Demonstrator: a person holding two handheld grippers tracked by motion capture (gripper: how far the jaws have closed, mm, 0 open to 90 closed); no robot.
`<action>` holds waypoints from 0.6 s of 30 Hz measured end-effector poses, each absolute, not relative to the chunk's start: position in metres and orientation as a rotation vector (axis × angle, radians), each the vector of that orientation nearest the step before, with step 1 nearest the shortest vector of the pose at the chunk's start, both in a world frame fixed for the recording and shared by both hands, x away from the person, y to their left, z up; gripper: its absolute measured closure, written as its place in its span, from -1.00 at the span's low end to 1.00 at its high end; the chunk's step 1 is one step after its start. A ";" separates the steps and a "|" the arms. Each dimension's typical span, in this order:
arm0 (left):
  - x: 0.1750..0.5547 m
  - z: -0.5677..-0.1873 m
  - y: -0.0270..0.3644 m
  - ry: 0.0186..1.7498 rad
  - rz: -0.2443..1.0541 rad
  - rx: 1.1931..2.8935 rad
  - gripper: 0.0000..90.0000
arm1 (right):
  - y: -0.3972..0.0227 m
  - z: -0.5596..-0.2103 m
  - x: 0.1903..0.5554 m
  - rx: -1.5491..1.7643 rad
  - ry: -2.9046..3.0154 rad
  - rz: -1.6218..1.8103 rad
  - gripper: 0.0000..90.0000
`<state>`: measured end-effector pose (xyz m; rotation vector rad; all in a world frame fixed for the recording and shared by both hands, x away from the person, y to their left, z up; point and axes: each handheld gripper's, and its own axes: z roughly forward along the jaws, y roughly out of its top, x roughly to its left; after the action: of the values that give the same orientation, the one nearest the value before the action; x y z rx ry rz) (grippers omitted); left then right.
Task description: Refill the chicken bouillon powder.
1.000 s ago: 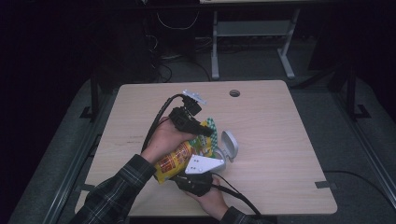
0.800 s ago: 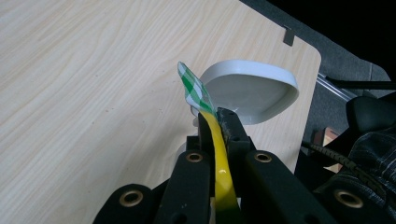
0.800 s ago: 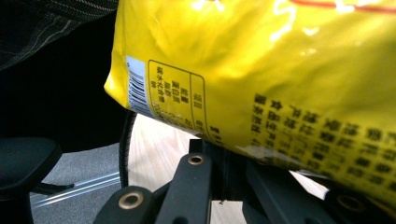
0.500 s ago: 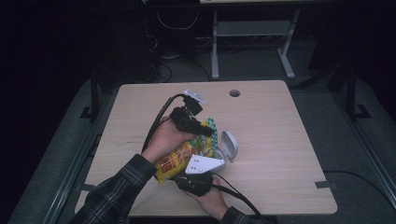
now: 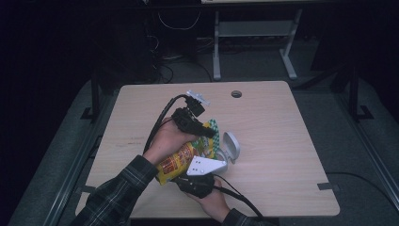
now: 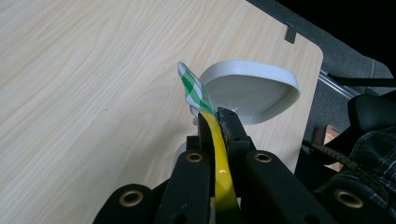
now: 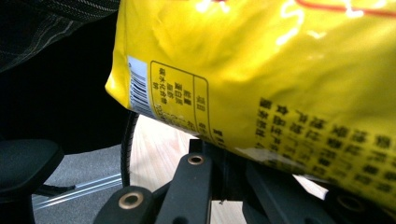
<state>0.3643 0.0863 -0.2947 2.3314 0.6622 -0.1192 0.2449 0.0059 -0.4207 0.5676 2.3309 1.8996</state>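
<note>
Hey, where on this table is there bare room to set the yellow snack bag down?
The right half of the table, past the white lidded container, is bare wood. So is the far strip around the round cable hole and the near-left corner. It is crowded at the middle near edge, where both claws grip the yellow snack bag.

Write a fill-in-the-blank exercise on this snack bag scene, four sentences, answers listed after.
1. The main colour of the snack bag held between the two grippers is ____.
2. The left gripper pinches the bag's edge, which carries a white and ____ checked pattern.
3. The white dish beyond the left gripper stands on the ____ table.
4. The sleeve of the person's left arm has a ____ pattern.

Missing words: yellow; green; wooden; plaid
</note>
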 end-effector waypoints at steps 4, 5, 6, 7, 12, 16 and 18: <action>0.364 -0.295 0.086 0.662 -0.120 2.331 1.00 | 0.006 -0.421 0.245 0.566 2.331 1.899 1.00; 0.364 -0.295 0.086 0.663 -0.120 2.330 1.00 | 0.006 -0.421 0.245 0.567 2.331 1.899 1.00; 0.364 -0.295 0.086 0.664 -0.120 2.330 1.00 | 0.006 -0.421 0.245 0.564 2.328 1.899 1.00; 0.364 -0.295 0.086 0.663 -0.119 2.330 1.00 | 0.006 -0.421 0.245 0.563 2.328 1.899 1.00; 0.364 -0.295 0.086 0.664 -0.119 2.330 1.00 | 0.006 -0.421 0.245 0.566 2.331 1.900 1.00; 0.364 -0.295 0.086 0.666 -0.119 2.330 1.00 | 0.006 -0.421 0.245 0.567 2.331 1.900 1.00; 0.364 -0.295 0.086 0.667 -0.119 2.330 1.00 | 0.006 -0.421 0.245 0.568 2.332 1.900 1.00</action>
<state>0.3640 0.0857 -0.2948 2.3296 0.6674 -0.1187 0.2447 0.0058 -0.4206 0.5677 2.3317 1.9003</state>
